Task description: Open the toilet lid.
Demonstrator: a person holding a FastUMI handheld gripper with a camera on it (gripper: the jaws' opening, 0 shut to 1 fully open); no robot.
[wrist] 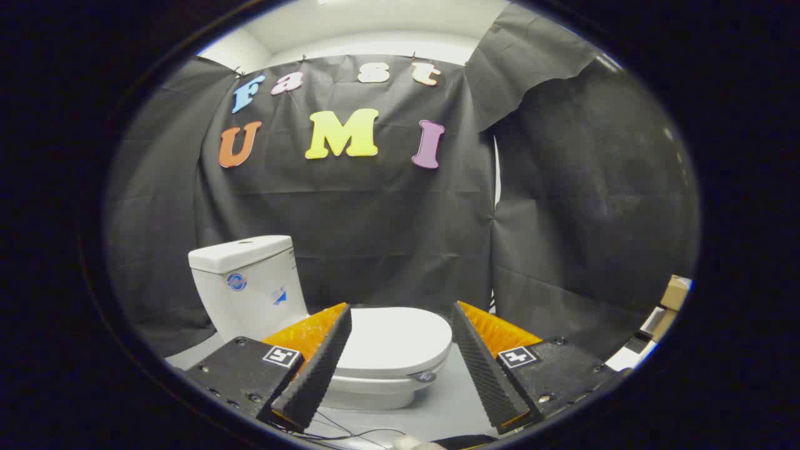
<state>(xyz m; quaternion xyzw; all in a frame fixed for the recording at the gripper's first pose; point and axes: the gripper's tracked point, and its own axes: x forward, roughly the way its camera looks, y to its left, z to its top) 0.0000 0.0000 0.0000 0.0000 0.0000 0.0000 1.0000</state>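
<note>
A white toilet stands on the grey floor ahead of me, its tank (247, 281) to the left against the black cloth wall. The lid (390, 340) lies flat and closed over the bowl. My gripper (400, 312) is open, its two black ribbed fingers (322, 369) spread wide on either side of the lid as seen from here. Nothing is between the fingers; the lid lies beyond and below them, apart from both. A small round tab sits at the lid's front right edge (425, 376).
Black cloth walls close in behind and to the right of the toilet. A cardboard box (675, 290) and some white items sit low at the far right. Thin cables (350, 431) run across the grey floor (450, 400) just under the fingers.
</note>
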